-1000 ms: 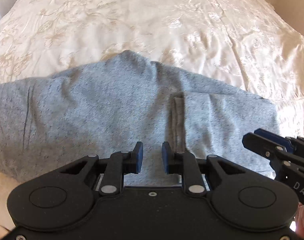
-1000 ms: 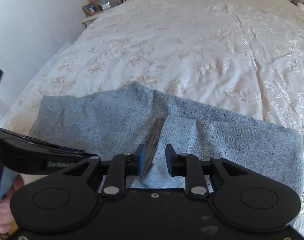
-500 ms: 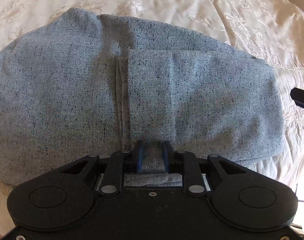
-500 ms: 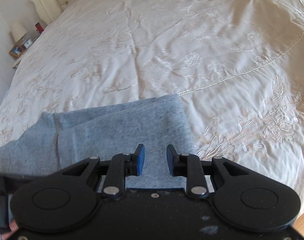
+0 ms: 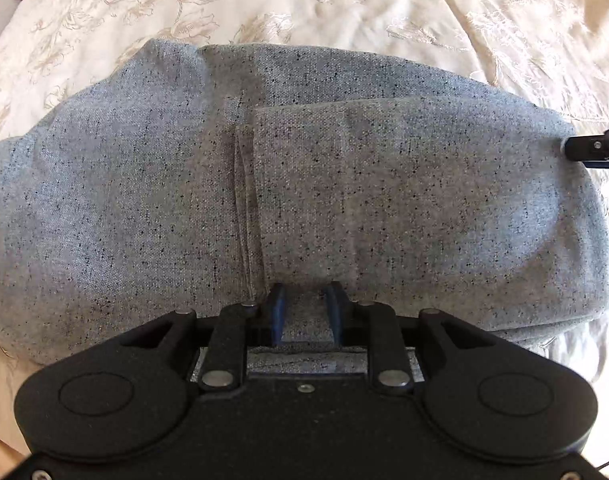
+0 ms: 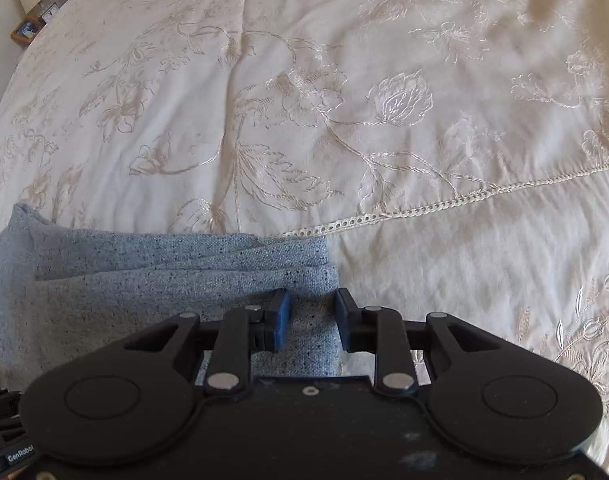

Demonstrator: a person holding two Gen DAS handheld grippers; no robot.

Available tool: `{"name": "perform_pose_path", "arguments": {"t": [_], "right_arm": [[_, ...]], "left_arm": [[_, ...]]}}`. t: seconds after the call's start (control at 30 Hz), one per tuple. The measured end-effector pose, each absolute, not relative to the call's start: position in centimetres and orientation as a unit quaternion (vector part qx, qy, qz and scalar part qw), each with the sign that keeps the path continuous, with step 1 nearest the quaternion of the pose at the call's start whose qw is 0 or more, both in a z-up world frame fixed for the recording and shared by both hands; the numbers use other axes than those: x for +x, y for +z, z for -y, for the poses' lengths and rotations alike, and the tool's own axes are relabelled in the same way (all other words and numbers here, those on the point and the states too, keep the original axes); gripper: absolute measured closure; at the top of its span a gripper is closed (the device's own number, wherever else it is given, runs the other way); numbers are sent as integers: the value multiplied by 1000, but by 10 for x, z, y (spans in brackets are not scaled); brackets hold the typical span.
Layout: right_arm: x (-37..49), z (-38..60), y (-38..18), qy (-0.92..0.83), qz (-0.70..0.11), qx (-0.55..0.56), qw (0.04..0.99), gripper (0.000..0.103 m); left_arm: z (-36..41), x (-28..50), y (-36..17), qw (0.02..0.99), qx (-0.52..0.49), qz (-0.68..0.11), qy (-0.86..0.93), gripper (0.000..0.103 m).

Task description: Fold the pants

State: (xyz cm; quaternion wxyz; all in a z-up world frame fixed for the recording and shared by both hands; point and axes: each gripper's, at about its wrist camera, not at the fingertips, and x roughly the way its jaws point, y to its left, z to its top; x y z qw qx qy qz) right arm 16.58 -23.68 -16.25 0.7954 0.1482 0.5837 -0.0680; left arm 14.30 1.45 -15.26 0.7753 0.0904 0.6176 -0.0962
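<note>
Grey-blue speckled pants (image 5: 344, 200) lie folded on the cream bedspread, with a folded-over layer on the right half. My left gripper (image 5: 304, 312) is open and low over the near edge of the pants, its jaws either side of the fabric just right of the fold seam. My right gripper (image 6: 312, 320) is open over the right end of the pants (image 6: 164, 280), jaws astride the fabric's corner. The right gripper's tip also shows at the right edge of the left wrist view (image 5: 596, 148).
The embroidered cream bedspread (image 6: 344, 100) stretches far beyond the pants, with a lace seam (image 6: 444, 200) to the right. A nightstand with a lamp and picture frames (image 6: 36, 8) stands at the far left beside the bed.
Both grippers have dropped closer to the pants. The right gripper let go of the fold it held a second ago and swung to the right end of the pants.
</note>
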Motion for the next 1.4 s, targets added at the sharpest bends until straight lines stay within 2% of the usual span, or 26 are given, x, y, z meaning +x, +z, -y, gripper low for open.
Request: {"name": "perform_pose_path", "arguments": {"t": [0.2,0.37,0.5,0.53,0.73,0.93,1.2,1.4], "right_arm": [[114,241,-130,-37,-558,193,806,75],[64,230,-153,-14,-611,175,772,75],[47,228,-156,-11,-610,172,774,75],[47,229,-153,-12,-608,174,775,75],[52,231,-124,-23,-560,161,812,75],[62,214,-96,-15,-530,154,834,75],[83,125,-80,-8,-529,170,831,75],[116,35,-79,26,-528,145,836,75]], "left_arm": [[-5,142,-154,778,83,-618,-74,69],[-2,146,-152,776,81,-622,-64,69],[-2,150,-142,777,76,-622,-61,66],[-4,149,-138,779,73,-620,-59,64],[-60,141,-103,791,37,-611,-27,64],[-139,156,-100,794,20,-608,8,64],[-184,170,-137,763,43,-645,-30,63],[-195,157,-120,778,73,-613,-117,63]]}}
